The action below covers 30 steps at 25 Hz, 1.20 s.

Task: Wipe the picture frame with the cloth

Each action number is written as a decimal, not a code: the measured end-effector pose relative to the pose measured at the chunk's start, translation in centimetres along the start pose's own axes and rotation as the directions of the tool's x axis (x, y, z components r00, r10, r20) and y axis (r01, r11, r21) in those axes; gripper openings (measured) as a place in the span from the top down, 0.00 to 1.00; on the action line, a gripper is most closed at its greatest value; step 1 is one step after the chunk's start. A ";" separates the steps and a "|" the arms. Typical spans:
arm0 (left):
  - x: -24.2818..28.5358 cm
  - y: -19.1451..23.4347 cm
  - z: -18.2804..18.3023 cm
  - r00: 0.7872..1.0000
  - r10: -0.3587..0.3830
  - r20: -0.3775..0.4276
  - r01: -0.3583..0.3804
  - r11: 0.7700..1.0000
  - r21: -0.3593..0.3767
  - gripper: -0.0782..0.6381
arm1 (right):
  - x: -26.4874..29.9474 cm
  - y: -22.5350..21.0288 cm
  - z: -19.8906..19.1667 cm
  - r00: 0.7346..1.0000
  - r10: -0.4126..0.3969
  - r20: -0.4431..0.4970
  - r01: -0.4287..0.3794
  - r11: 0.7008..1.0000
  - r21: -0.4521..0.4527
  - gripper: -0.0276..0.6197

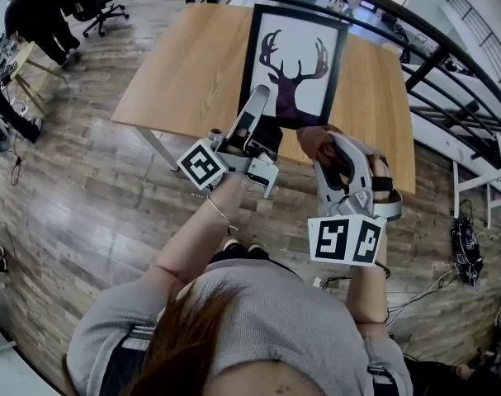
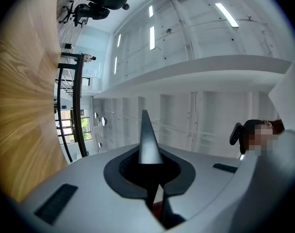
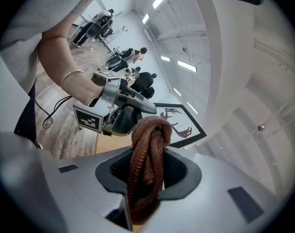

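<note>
- Bkgd person (image 1: 37, 15) in dark clothes bends over at 10 o'clock of the head view. An office chair (image 1: 97, 5) stands just beside, on the wood floor (image 1: 77, 188).
- Wooden table (image 1: 192, 64) fills top centre of the head view.
- Left gripper (image 1: 257, 97): jaws pressed together, nothing btwn them. In the left gripper view (image 2: 148, 140) they make one thin dark wedge aimed up at the wall and ceiling, w/ the tabletop (image 2: 21, 96) at 9 o'clock.
- In the head view its tip overlaps the frame's 7 o'clock corner. Can't tell if it touches.
- Left marker cube (image 1: 202, 165) sits at the gripper's 7 o'clock end. A thin bracelet (image 1: 219, 210) is on the wrist behind it.
- Picture frame (image 1: 293, 64): black border, white mat, dark stag-head silhouette. It lies flat on the table at 12 o'clock from both grippers. In the right gripper view (image 3: 179, 120) it shows at 1 o'clock past the jaws.
- Right gripper (image 1: 320, 143): jaws clamped on the cloth (image 1: 314, 141). It hangs at the frame's 5 o'clock corner, near the table's front edge.
- In the right gripper view (image 3: 145, 178) the brown knit cloth (image 3: 147, 149) is bunched in folds and sticks up past the jaw tips.
- Right marker cube (image 1: 346, 239) is at 6 o'clock of that gripper.
- Black railing (image 1: 382, 23) runs behind the table, from 12 to 3 o'clock.
</note>
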<state>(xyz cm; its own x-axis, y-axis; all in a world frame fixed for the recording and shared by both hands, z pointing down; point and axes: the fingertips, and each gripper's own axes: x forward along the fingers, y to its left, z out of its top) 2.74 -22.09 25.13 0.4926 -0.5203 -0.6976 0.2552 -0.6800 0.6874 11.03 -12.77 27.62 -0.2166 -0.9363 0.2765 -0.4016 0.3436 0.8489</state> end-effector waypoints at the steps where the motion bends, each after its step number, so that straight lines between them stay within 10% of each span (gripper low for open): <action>1: -0.2 0.2 -0.1 1.000 0.003 0.001 -0.003 1.000 -0.004 0.87 | -0.2 -0.1 0.0 1.000 -0.004 0.010 0.003 1.000 0.018 0.75; 11: -5.0 5.8 -0.7 0.982 0.185 0.033 -0.181 0.979 -0.087 0.87 | -0.4 -1.6 -0.2 0.987 -0.085 0.135 0.039 0.949 0.313 0.75; 17: -8.8 9.1 -1.5 0.959 0.282 0.026 -0.278 0.954 -0.108 0.87 | 0.4 -1.6 -1.8 0.966 -0.219 0.140 0.080 0.764 0.640 0.75; 30: -14.0 18.8 -3.4 0.871 0.492 -0.003 -0.484 0.855 -0.187 0.87 | 5.8 -0.4 -5.7 0.983 -0.166 0.074 0.062 0.690 0.721 0.75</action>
<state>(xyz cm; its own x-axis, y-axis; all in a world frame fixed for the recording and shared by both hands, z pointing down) 3.44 -25.86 48.55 0.5571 -0.7858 -0.2685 0.1358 -0.2328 0.9630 14.99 -18.76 31.48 -0.2123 -0.9723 0.0979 -0.9321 0.2315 0.2787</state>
